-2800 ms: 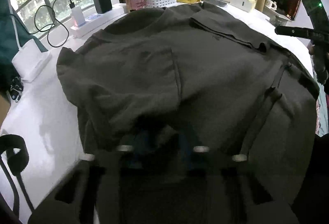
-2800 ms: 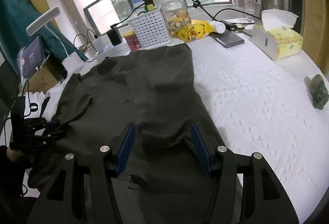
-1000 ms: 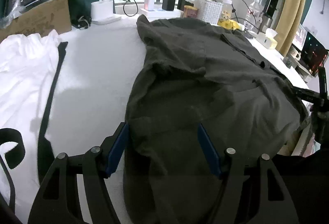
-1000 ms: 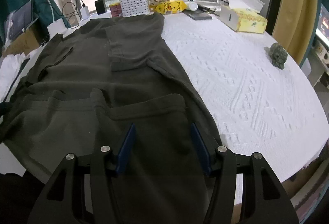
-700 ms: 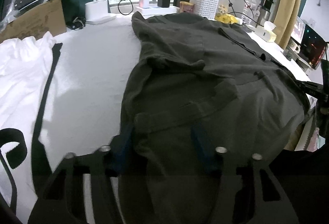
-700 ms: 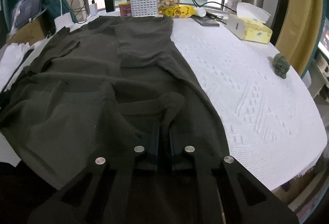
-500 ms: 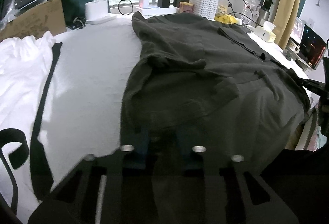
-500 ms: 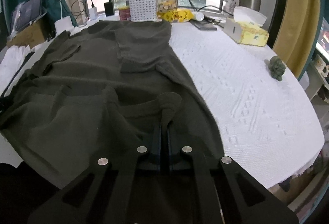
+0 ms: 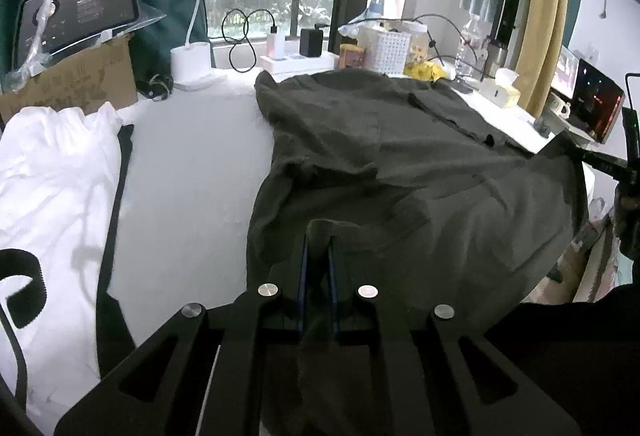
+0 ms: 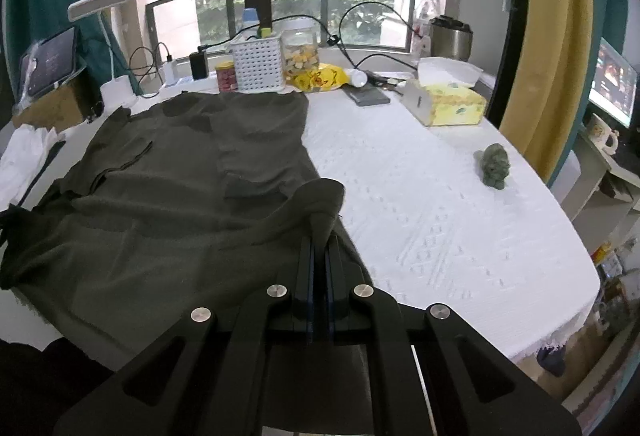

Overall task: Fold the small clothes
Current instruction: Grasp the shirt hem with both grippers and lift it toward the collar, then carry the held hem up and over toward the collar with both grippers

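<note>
A dark olive shirt (image 9: 400,156) lies spread over the white-covered table (image 9: 192,164), sleeves folded inward. My left gripper (image 9: 318,236) is shut on the shirt's near hem at its left corner, and the cloth bunches up between the blue pads. In the right wrist view the same shirt (image 10: 180,188) fills the left half of the table. My right gripper (image 10: 319,232) is shut on the hem's right corner, lifted a little so a fold of cloth curls over the fingertips. The right gripper (image 9: 600,158) also shows at the far right edge of the left wrist view.
White garments (image 9: 52,172) lie at the table's left. Along the back stand a white basket (image 10: 258,66), a jar (image 10: 300,50), a yellow bag (image 10: 320,76), chargers and a tissue box (image 10: 448,102). A small green figurine (image 10: 494,164) sits on the right. A cardboard box (image 9: 68,80) holds a tablet.
Both grippers went from open over the near hem to shut on it. Both then rose a little, pulling the hem corners up off the table.
</note>
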The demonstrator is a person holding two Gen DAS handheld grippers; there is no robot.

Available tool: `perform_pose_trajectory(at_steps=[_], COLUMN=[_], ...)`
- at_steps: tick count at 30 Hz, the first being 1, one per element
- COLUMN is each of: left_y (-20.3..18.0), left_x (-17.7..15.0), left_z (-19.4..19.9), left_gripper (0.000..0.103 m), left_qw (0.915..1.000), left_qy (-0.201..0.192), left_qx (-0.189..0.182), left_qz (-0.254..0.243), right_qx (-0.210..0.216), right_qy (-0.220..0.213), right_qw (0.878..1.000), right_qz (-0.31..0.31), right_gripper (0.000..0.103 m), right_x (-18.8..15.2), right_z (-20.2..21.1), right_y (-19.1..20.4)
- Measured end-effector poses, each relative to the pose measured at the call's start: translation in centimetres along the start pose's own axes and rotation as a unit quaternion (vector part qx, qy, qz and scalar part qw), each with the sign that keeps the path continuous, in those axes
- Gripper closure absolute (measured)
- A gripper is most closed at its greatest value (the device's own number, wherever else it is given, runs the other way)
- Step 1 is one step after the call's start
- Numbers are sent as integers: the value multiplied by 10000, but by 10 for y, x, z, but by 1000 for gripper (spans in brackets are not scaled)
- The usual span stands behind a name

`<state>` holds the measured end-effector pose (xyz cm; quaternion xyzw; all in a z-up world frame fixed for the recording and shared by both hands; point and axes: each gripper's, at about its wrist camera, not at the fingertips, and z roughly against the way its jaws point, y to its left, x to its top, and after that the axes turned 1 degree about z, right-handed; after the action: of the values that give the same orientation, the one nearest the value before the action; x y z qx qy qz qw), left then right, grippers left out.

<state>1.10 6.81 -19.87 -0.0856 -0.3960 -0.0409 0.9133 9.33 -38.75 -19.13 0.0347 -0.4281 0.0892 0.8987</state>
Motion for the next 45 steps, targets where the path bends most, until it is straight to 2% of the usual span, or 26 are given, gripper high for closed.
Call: perform_pose_trajectory(at_steps=[9, 20, 28, 45], left_y=[4, 9, 14, 14], left_x=[6, 24, 39, 86], left_z=[9, 25, 36, 27], left_gripper=[96, 96, 96, 96], left_qw=[9995, 9981, 9956, 9907], left_qy=[-260, -567, -797, -1155], left_qx=[36, 164, 465, 720], left_qz=[167, 155, 161, -85], right_qx=[-158, -115, -80, 13], right_qy=[-84, -181, -382, -537], right_qw=[9998, 9997, 9992, 9984], right_qz=[-97, -87, -120, -150], right_gripper=[98, 98, 99, 99], right_x=[3, 13, 33, 76], right_z=[8, 10, 14, -9], right_y=[-10, -9, -12, -17])
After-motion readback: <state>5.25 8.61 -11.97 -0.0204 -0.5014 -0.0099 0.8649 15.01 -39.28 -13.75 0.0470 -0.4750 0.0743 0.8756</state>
